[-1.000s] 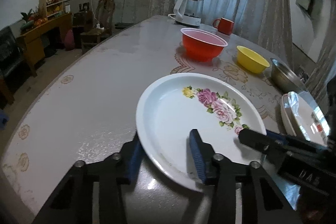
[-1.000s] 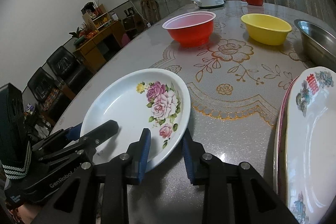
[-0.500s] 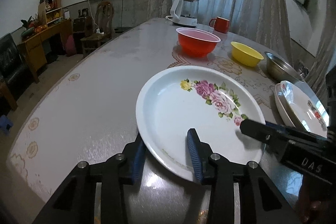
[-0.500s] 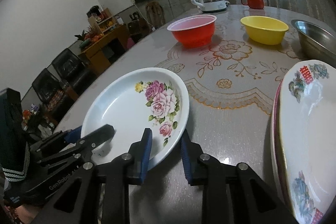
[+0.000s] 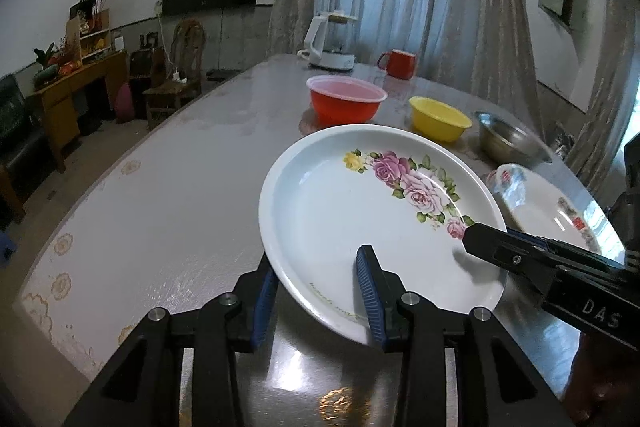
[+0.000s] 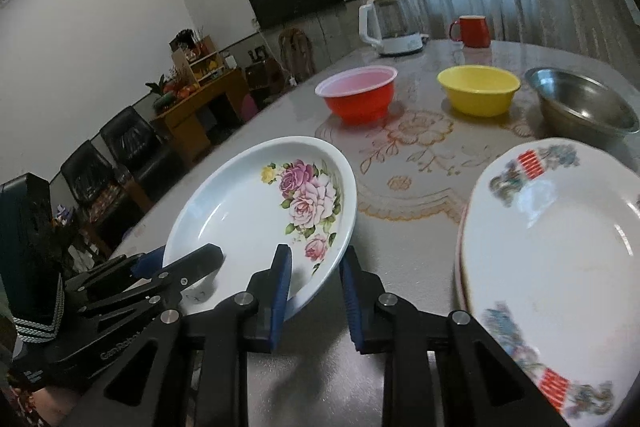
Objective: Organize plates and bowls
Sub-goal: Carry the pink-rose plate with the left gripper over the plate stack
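The rose plate (image 5: 376, 211) now hangs clear of the table (image 5: 168, 195), tilted, its far rim raised; a second ago it lay flat on the tabletop. In the left wrist view it now hides part of the ground in front of the yellow bowl (image 5: 439, 117) and overlaps the near edge of the plate stack (image 5: 560, 215), which earlier sat fully beside it. In the right wrist view the stack (image 6: 560, 247) has grown larger and slid toward the middle of the picture, and the bowls look lower and nearer.

The left gripper (image 5: 316, 291) is clamped on the plate's near rim: one blue pad (image 5: 366, 291) lies on the white inner face, the other sits under the outer edge. The right gripper (image 6: 314, 287) grips the rim just below the pink roses, one pad inside the dish, one outside; its jaws have just been closing a little on that rim. From the left wrist view the right gripper (image 5: 480, 239) comes in from the right, its black tip over the rim beside the smallest rose. From the right wrist view the left gripper (image 6: 192, 263) comes in from the left at the plate's opposite near edge.

Beyond the plate stand the red bowl (image 6: 358, 95), the yellow bowl and the steel bowl (image 6: 580, 103) in a row, with a kettle (image 6: 390, 25) and red mug (image 6: 472, 31) behind them.
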Demonstrator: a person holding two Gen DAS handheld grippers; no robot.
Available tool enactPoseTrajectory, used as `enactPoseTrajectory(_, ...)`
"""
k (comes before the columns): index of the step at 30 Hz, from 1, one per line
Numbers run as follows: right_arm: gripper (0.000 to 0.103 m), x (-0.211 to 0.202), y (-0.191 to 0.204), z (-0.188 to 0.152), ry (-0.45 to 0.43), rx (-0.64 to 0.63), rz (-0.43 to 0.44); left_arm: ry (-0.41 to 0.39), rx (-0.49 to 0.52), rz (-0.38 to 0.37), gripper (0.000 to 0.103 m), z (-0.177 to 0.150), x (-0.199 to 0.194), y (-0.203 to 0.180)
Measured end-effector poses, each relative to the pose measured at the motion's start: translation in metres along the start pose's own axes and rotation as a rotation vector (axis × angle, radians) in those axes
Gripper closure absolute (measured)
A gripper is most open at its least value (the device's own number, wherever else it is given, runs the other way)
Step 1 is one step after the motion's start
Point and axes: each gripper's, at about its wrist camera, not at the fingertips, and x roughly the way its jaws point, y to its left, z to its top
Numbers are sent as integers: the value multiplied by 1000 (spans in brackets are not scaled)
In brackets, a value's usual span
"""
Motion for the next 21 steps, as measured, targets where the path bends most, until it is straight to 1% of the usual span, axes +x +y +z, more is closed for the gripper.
enactPoseTrajectory(7, 79, -25, -8, 4, -47, 25, 7, -37, 17, -34, 63, 9, -13, -16)
enactPoseTrajectory(21, 79, -86, -47, 2, -127, 105, -64, -75, 127, -136, 63, 26, -24, -79)
